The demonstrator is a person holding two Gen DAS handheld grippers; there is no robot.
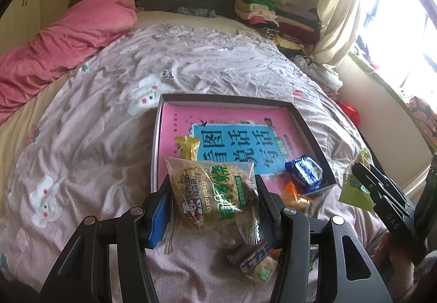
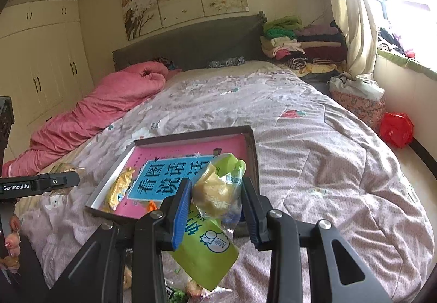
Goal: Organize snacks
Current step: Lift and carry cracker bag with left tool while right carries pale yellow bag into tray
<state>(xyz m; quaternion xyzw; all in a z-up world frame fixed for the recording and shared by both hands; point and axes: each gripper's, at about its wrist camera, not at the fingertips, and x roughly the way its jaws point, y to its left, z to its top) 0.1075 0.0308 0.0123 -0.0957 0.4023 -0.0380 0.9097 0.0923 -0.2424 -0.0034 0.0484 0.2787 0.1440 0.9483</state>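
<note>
Above the quilt [image 1: 109, 117], each hand-held gripper [image 1: 213, 193] [image 2: 215, 193] clamps a snack packet [image 1: 215, 193] [image 2: 210, 221].

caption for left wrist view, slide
Left gripper holds a clear-wrapped snack over the bed, near the shallow box.

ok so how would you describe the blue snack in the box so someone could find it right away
Start at the shallow dark-rimmed box lying on the lilac quilted bedspread, with a pink and blue book cover lining its bottom. In the box's near right corner sits a shiny blue foil-wrapped snack. It is the only blue wrapper there; the other snack inside is a yellow packet.
</note>
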